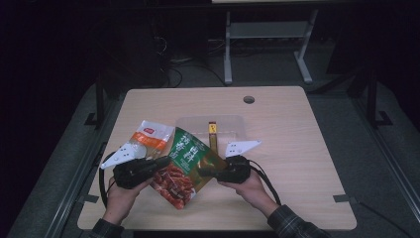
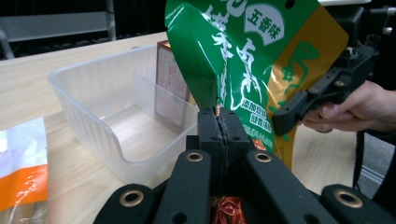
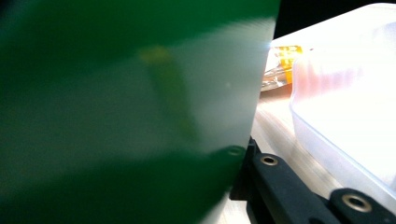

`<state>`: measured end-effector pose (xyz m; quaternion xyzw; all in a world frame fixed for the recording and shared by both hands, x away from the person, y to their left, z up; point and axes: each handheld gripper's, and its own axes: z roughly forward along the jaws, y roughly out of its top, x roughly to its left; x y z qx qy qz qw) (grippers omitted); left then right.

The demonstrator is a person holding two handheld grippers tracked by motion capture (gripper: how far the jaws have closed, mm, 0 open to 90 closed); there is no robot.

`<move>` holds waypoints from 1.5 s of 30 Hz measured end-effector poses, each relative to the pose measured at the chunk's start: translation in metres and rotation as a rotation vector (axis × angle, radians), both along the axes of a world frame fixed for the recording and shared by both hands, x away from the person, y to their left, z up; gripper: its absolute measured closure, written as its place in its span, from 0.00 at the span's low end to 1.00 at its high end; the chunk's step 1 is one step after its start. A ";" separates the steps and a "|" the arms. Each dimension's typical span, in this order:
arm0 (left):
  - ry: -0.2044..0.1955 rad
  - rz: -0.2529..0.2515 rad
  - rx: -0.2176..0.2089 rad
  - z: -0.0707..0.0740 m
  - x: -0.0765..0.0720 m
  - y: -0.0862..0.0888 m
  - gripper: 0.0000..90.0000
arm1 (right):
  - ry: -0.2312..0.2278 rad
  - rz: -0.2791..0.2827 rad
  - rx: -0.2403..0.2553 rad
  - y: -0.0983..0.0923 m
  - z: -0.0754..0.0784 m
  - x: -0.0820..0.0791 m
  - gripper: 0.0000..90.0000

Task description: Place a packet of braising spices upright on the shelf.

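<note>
A green and gold snack bag point(image 1: 185, 158) with a red picture at its lower end hangs between both grippers, just above the wooden table point(image 1: 302, 148). My left gripper point(image 1: 161, 162) is shut on the bag's left edge; in the left gripper view its jaws point(image 2: 219, 114) meet on the green foil point(image 2: 243, 56). At the bag's gold right edge my right gripper point(image 1: 205, 172) is shut, seen from the left gripper view as a clamp point(image 2: 285, 119) on that edge. In the right gripper view the blurred green bag point(image 3: 116, 116) hides one jaw.
A clear plastic container point(image 1: 233, 119) stands just beyond the bag, with a slim red and gold box point(image 1: 213, 133) upright inside. An orange and white packet point(image 1: 151, 136) lies left of it. A round cable hole point(image 1: 249, 99) sits near the table's far edge.
</note>
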<state>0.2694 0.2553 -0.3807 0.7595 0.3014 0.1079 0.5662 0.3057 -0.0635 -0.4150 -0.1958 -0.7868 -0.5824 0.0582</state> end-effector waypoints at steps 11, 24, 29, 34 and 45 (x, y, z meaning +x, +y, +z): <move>0.028 -0.011 0.067 -0.011 -0.001 -0.005 0.97 | -0.043 0.030 -0.051 -0.010 0.015 0.008 1.00; 0.046 0.006 0.126 -0.021 -0.001 -0.003 0.59 | -0.043 0.036 -0.065 -0.021 0.023 0.012 1.00; 0.052 -0.033 0.206 -0.030 0.001 -0.010 0.43 | -0.049 0.043 -0.071 -0.021 0.027 0.010 1.00; 0.059 -0.048 0.237 -0.036 0.002 -0.013 0.32 | -0.044 0.029 -0.061 -0.026 0.034 0.010 1.00; 0.118 -0.073 0.301 -0.049 0.006 -0.017 0.25 | -0.061 -0.022 -0.057 -0.032 0.054 0.013 1.00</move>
